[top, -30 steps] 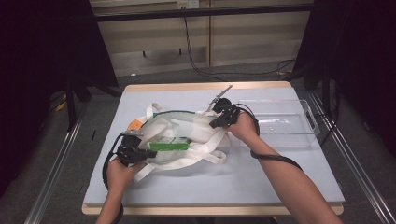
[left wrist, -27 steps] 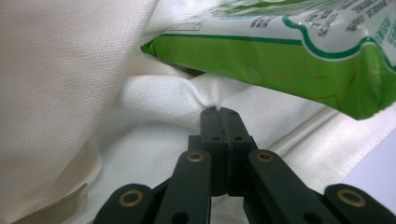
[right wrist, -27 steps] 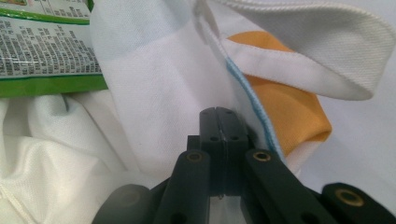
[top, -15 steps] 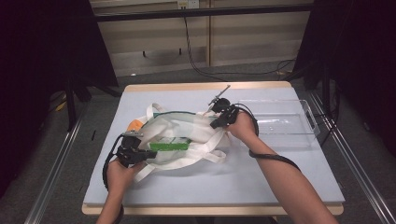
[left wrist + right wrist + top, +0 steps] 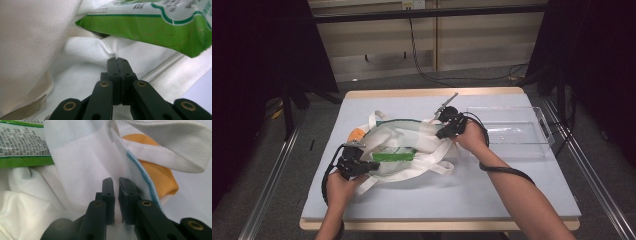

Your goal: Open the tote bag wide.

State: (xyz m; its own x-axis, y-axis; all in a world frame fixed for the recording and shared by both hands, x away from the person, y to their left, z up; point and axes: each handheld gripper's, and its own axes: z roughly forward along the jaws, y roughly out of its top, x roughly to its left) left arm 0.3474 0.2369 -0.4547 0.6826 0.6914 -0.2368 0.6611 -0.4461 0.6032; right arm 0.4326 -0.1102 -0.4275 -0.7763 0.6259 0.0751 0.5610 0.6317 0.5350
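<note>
Counter: a pale blue-grey counter (image 5: 512,195) with a wooden edge stands before me, dark floor and a cabled wall behind it.
Bag: a white cloth bag (image 5: 412,145) lies slumped at the counter's middle, mouth gaping, its straps loose on the near side.
Packet: a green and white packet (image 5: 393,156) lies inside the bag's mouth.
Orange thing: something orange (image 5: 356,134) peeks out at the bag's far left edge.
Tray: a clear plastic tray (image 5: 539,131) sits to the right of the bag, just beyond my right hand.
My left claw: my left claw (image 5: 117,60) is pressed together on a pinch of the bag's near left rim; the green packet hangs just above and ahead of it.
My right claw: my right claw (image 5: 115,181) sits at the bag's far right rim; its jaws have just been easing apart, a narrow gap shows between them, cloth lying in and behind it, the pads no longer pressing.
</note>
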